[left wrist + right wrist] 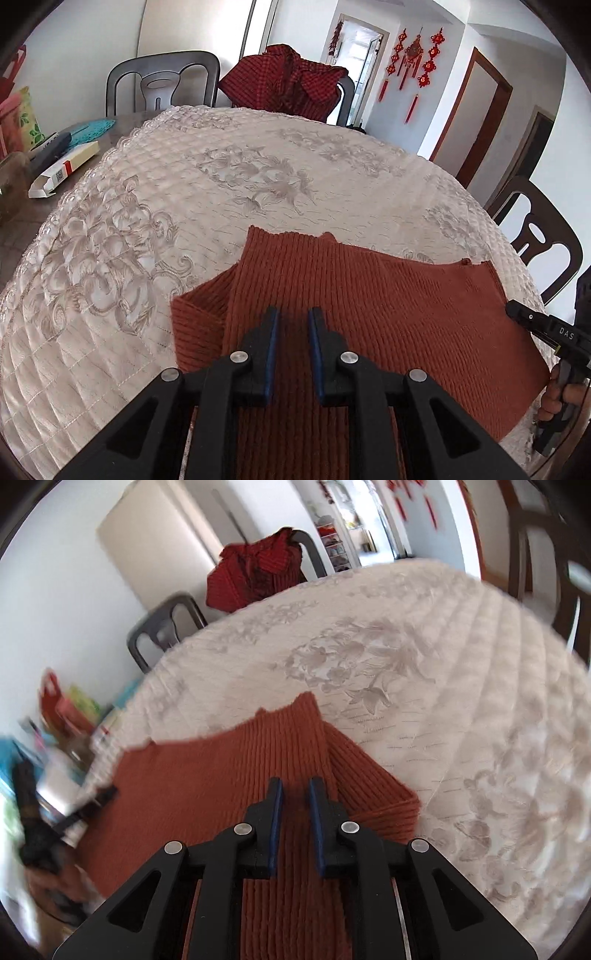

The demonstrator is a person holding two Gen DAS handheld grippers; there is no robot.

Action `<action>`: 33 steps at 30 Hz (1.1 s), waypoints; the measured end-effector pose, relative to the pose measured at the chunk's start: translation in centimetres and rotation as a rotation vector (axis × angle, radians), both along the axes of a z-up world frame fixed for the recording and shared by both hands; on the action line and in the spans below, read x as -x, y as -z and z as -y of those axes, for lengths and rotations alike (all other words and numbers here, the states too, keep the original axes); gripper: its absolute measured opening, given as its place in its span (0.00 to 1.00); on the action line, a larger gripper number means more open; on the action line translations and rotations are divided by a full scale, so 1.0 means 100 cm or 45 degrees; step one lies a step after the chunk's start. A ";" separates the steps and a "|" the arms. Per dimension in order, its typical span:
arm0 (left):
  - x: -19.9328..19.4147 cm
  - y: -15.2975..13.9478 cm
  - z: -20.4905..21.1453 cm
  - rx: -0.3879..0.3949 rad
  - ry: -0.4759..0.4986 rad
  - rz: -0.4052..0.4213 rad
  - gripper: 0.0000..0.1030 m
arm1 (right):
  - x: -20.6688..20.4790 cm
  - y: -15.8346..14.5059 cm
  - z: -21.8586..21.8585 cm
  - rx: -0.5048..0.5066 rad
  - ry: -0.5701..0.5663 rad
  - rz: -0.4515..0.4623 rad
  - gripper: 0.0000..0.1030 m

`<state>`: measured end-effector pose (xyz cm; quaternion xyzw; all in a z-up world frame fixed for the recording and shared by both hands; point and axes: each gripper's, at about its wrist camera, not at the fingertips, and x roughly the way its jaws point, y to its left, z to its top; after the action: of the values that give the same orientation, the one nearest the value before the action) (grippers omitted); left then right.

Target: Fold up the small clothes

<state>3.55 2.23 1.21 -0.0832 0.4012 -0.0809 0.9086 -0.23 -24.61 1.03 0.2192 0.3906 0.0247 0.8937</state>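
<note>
A rust-brown ribbed knit garment (388,306) lies flat on the tabletop (221,177), which wears a cream quilted cloth with stitched squares and woven flowers. One sleeve is folded over the body. The left gripper (292,314) holds a ribbed strip of that knit between its blue-padded black fingers, which stand close together. The right gripper (295,784) grips another strip of it likewise, its fingers nearly together. Seen from the left wrist, the right tool's side reads "DAS". A white carton (62,170) with a red stripe lies at the tabletop's far left.
</note>
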 end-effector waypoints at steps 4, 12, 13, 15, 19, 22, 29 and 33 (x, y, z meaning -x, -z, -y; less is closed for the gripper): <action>0.000 -0.001 0.000 -0.004 0.001 -0.003 0.18 | 0.001 0.001 0.004 -0.040 0.010 -0.002 0.12; -0.004 0.000 -0.003 0.033 0.001 -0.008 0.18 | -0.001 0.002 0.007 -0.070 0.017 0.000 0.12; -0.004 0.000 -0.003 0.032 0.001 -0.008 0.18 | -0.001 0.002 0.008 -0.074 0.017 0.000 0.12; -0.004 0.000 -0.001 0.014 0.001 -0.008 0.18 | -0.001 0.002 0.007 -0.068 0.018 -0.003 0.12; -0.005 -0.008 0.010 -0.067 0.024 -0.012 0.20 | -0.001 -0.009 -0.002 0.014 0.023 -0.017 0.13; -0.010 -0.016 0.015 -0.090 0.032 0.012 0.20 | -0.005 -0.020 -0.008 0.042 0.011 0.005 0.14; -0.036 0.001 0.011 -0.162 -0.047 -0.049 0.21 | -0.029 -0.022 -0.021 0.134 -0.012 -0.003 0.14; -0.032 0.002 0.009 -0.141 -0.044 -0.024 0.22 | -0.037 -0.004 -0.010 0.139 0.029 -0.060 0.14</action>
<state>6.79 1.32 0.98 -0.0406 0.4120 -0.0420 0.9093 3.48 -23.59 1.42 0.1752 0.4100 -0.0119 0.8950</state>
